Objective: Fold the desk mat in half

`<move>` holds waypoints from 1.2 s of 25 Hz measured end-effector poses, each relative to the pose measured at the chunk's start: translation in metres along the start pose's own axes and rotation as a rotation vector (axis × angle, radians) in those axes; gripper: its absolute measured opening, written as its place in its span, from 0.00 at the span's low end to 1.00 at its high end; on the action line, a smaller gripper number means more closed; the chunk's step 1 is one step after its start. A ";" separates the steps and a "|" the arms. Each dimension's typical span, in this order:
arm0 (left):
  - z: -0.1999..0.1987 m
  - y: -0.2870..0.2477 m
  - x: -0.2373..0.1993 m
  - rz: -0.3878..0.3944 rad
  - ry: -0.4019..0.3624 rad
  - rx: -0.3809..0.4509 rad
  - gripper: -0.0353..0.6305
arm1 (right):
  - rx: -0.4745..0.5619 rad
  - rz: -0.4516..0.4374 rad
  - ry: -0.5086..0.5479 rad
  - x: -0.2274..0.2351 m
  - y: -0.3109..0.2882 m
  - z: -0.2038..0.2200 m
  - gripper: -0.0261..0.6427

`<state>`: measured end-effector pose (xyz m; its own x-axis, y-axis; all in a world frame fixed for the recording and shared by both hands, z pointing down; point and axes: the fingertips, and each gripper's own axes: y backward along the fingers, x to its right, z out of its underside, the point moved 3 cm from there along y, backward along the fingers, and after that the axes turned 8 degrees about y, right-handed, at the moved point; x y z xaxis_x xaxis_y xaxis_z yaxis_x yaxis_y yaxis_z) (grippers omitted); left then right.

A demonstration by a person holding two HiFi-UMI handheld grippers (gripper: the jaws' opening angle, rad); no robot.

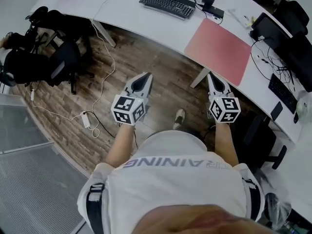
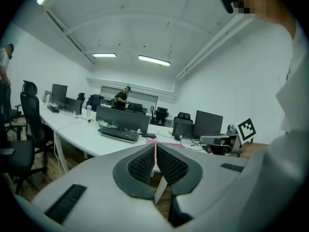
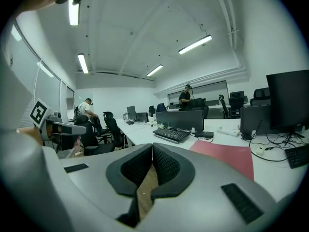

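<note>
Both pairs of jaws are shut w/ nothing btwn them. The left gripper [image 1: 145, 77] and right gripper [image 1: 213, 78] hang over the floor, short of the desk [image 1: 146, 21]. The desk mat [image 1: 218, 50] lies flat on it, unfolded. Best approach: step in, open both grippers, pinch the two near corners, lift evenly.

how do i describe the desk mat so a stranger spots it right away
Start at the long curved white desk that runs across the top of the head view. Just right of the black keyboard lies the desk mat, flat at the desk's near edge. It is the only pink thing there, a plain bare rectangle.
</note>
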<state>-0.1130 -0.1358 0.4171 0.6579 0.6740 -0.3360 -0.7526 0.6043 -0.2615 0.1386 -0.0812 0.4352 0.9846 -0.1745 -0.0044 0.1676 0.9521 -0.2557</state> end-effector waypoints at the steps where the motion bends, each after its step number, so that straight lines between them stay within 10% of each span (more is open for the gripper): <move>1: -0.001 -0.013 0.001 -0.001 -0.003 -0.012 0.11 | -0.004 -0.004 -0.005 0.010 -0.008 0.002 0.08; 16: -0.016 -0.170 -0.003 0.028 0.010 -0.113 0.11 | -0.094 0.035 -0.048 0.141 -0.092 0.022 0.08; 30: -0.033 -0.267 -0.143 0.219 0.051 -0.229 0.11 | -0.247 0.179 -0.079 0.104 -0.209 0.028 0.08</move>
<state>-0.0077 -0.4074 0.5054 0.4815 0.7521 -0.4499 -0.8665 0.3317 -0.3729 0.2077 -0.2917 0.5154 0.9998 0.0196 0.0027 -0.0159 0.8746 -0.4846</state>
